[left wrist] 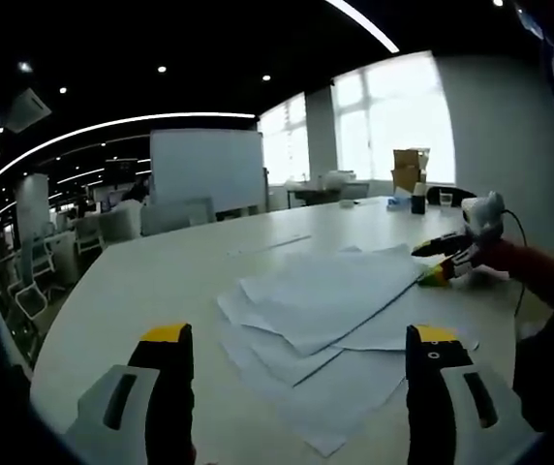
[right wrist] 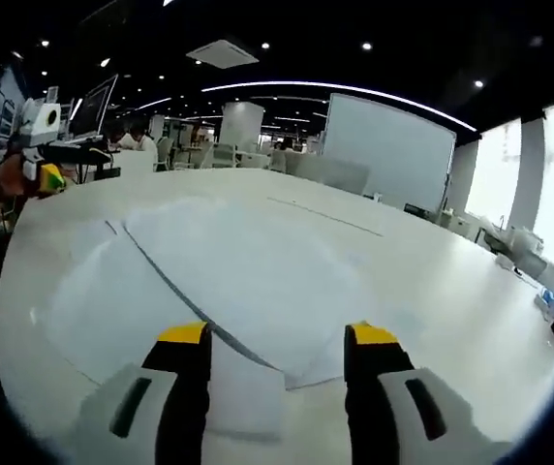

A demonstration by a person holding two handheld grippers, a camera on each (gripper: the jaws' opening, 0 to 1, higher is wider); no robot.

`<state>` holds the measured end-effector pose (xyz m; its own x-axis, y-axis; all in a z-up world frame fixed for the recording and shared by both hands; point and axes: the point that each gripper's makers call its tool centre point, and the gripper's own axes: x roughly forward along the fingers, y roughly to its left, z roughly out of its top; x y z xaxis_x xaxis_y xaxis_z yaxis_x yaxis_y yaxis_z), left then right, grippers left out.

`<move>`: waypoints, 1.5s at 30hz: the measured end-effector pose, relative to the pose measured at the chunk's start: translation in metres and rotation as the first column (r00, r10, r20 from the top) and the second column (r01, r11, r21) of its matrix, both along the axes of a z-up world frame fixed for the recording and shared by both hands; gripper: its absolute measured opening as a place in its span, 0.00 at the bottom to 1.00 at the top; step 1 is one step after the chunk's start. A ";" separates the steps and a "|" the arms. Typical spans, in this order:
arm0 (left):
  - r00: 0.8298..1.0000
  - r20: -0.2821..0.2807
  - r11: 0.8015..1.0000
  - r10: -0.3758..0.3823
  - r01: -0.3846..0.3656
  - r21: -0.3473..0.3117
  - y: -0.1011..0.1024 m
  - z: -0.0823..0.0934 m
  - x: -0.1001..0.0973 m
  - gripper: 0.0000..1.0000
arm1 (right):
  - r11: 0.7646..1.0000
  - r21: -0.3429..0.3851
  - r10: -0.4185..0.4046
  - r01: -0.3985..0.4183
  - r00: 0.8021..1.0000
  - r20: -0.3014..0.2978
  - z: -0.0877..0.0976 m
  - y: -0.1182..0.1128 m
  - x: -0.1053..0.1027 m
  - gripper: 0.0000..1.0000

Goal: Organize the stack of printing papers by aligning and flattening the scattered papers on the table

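Several white printing papers [left wrist: 325,295] lie fanned and overlapping on the white table [left wrist: 151,281]. My left gripper [left wrist: 299,339] hovers open at the near edge of the spread, nothing between its jaws. My right gripper [left wrist: 442,260], held by a hand, sits at the far right corner of the sheets. In the right gripper view the papers [right wrist: 209,281] spread out ahead, and my right gripper [right wrist: 279,337] is open with a sheet's corner lying between its wide jaws. The left gripper [right wrist: 49,177] appears at the far left, held by a hand.
A whiteboard [left wrist: 206,167] stands behind the table. Office chairs [left wrist: 25,281] line the left side. A cardboard box [left wrist: 411,167] and small items sit at the far end near the windows. A monitor [right wrist: 93,105] stands far left.
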<state>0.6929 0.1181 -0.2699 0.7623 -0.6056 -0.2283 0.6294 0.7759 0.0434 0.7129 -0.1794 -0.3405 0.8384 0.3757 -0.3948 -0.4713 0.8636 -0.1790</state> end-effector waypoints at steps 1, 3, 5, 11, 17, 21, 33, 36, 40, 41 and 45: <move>1.000 0.000 1.000 0.001 -0.001 0.001 0.000 0.000 0.000 0.93 | 1.000 -0.006 0.001 -0.001 1.000 0.005 0.001 -0.001 0.001 0.51; 1.000 0.001 1.000 0.004 -0.004 0.004 0.002 0.000 0.000 0.93 | 1.000 -0.024 0.004 -0.004 1.000 0.011 0.001 -0.002 0.002 0.50; 1.000 0.001 1.000 0.007 -0.007 0.003 0.003 0.000 0.001 0.93 | 0.999 -0.044 0.006 -0.005 1.000 0.023 0.001 -0.004 0.004 0.49; 1.000 0.002 1.000 0.005 -0.005 0.002 0.002 -0.001 0.002 0.93 | 0.989 -0.140 0.065 -0.056 0.996 0.060 0.003 0.003 0.002 0.45; 1.000 -0.002 1.000 0.003 -0.003 0.003 0.001 -0.002 0.002 0.93 | 0.951 -0.283 0.156 -0.122 0.982 0.102 0.006 0.015 -0.002 0.37; 1.000 -0.003 1.000 0.006 -0.006 0.000 0.002 -0.003 0.002 0.93 | 0.952 -0.277 0.162 -0.131 0.983 0.091 0.004 0.021 -0.003 0.29; 1.000 -0.008 1.000 0.004 -0.004 -0.001 0.001 -0.005 0.001 0.92 | 0.994 0.054 0.096 -0.093 0.994 -0.055 -0.007 0.017 -0.001 0.25; 1.000 -0.009 1.000 0.002 -0.002 -0.004 0.000 -0.005 0.002 0.92 | 0.991 0.106 0.093 -0.085 0.992 -0.079 -0.009 0.015 -0.001 0.26; 1.000 -0.011 1.000 -0.001 0.001 -0.010 -0.001 -0.005 0.003 0.92 | 0.987 0.144 0.091 -0.076 0.991 -0.102 -0.009 0.016 -0.001 0.26; 1.000 -0.011 1.000 -0.001 0.001 -0.010 -0.001 -0.005 0.003 0.92 | 0.986 0.147 0.091 -0.076 0.990 -0.105 -0.009 0.016 -0.001 0.26; 1.000 -0.013 1.000 -0.004 0.004 -0.009 -0.003 -0.005 0.003 0.92 | 0.986 0.152 0.091 -0.073 0.990 -0.112 -0.009 0.017 0.000 0.25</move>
